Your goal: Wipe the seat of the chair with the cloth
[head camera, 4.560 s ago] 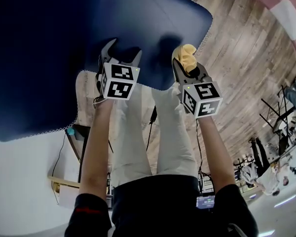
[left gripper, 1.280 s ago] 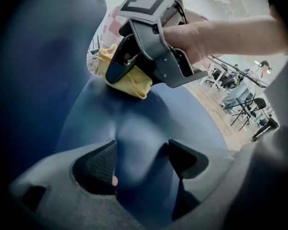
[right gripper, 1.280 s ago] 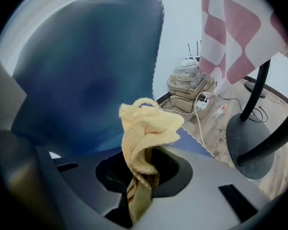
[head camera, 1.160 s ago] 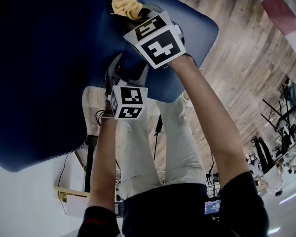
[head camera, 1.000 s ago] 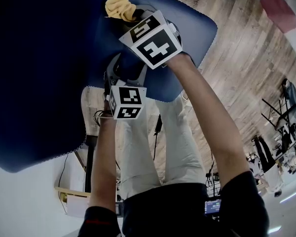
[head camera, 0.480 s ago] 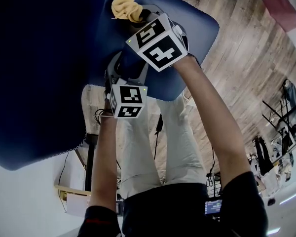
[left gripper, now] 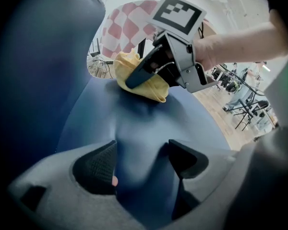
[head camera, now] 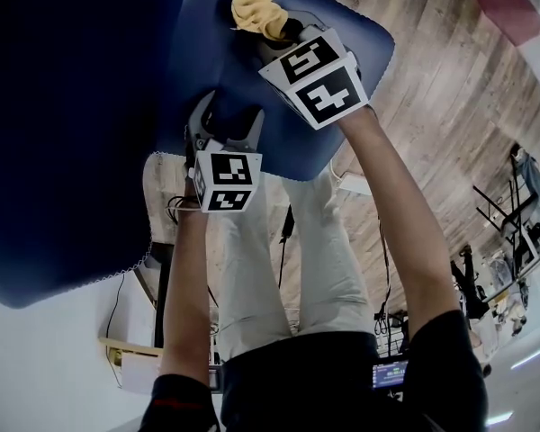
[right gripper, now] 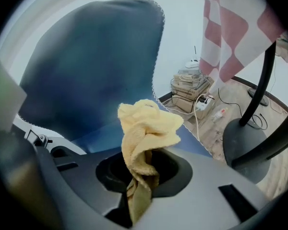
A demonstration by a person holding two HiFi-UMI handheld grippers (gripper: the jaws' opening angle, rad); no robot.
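Observation:
The blue chair seat [head camera: 342, 39] lies ahead, with its darker backrest [head camera: 63, 133] at the left. My right gripper [head camera: 279, 32] is shut on a crumpled yellow cloth [head camera: 258, 12] and holds it against the far part of the seat. In the right gripper view the cloth [right gripper: 146, 128] bunches out from between the closed jaws [right gripper: 141, 176], with the backrest [right gripper: 96, 56] behind. My left gripper [head camera: 223, 120] hovers open over the seat's near edge with nothing in it. In the left gripper view, the open left gripper [left gripper: 141, 155] looks along the seat [left gripper: 149, 123] towards the cloth [left gripper: 144, 85].
The person's legs [head camera: 252, 268] stand right below the seat's front edge. Wooden floor [head camera: 450, 124] spreads to the right. A red-and-white checked fabric [right gripper: 240, 28], a stack of boxes with cables [right gripper: 189, 87] and a black stand base [right gripper: 252, 143] lie beyond the chair.
My right gripper has slid the yellow cloth to the right along the far part of the seat. The left gripper has stayed near the front edge, still open.

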